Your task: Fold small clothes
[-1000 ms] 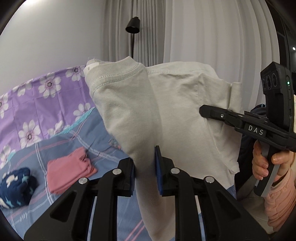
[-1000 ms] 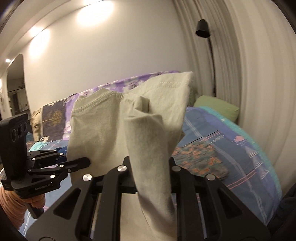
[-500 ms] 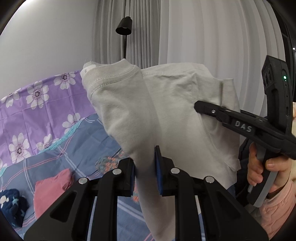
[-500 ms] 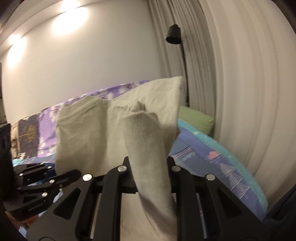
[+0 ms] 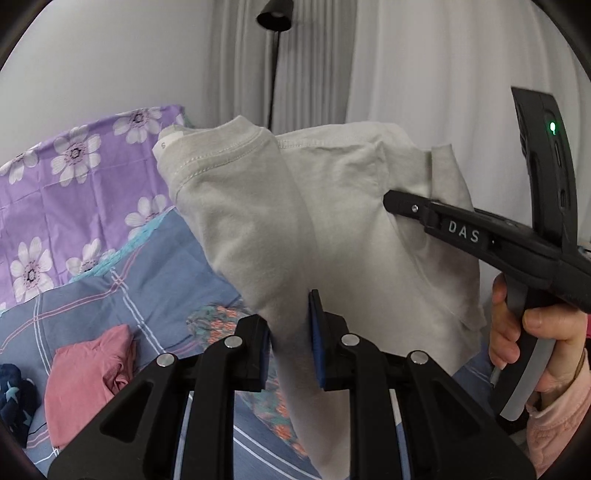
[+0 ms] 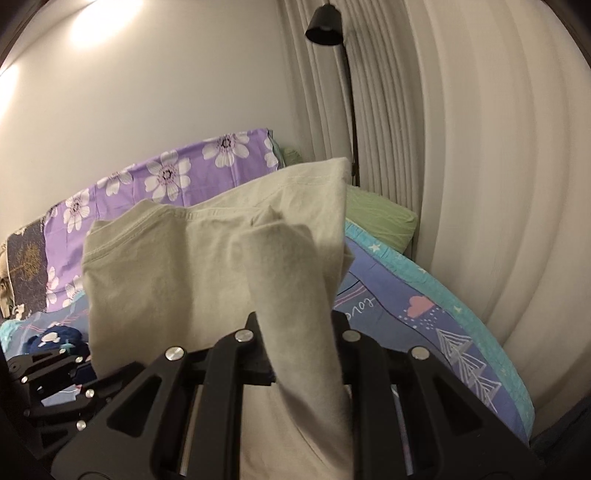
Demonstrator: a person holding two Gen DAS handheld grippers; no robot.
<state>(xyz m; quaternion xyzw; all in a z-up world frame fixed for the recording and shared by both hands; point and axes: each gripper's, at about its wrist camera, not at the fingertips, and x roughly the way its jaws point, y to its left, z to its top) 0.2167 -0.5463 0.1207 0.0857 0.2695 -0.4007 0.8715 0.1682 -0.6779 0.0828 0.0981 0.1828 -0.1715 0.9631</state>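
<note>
A small beige T-shirt (image 5: 332,229) hangs in the air above the bed, held by both grippers. My left gripper (image 5: 291,328) is shut on a bunched fold near the shirt's collar side. My right gripper (image 6: 295,332) is shut on another bunched part of the same shirt (image 6: 177,266). In the left wrist view the right gripper (image 5: 399,201) comes in from the right, its tip pressed into the cloth, with the hand on its handle. The lower part of the shirt is hidden behind the gripper bodies.
The bed has a blue plaid cover (image 5: 155,280) and purple flowered pillows (image 5: 74,177). A pink garment (image 5: 85,376) and a navy patterned one (image 5: 14,391) lie at the left. A green pillow (image 6: 376,218), a floor lamp (image 6: 325,22) and curtains stand behind.
Both grippers, still holding the shirt, have swung so the view has turned; the lamp and curtain have shifted in both views. The grips have not changed.
</note>
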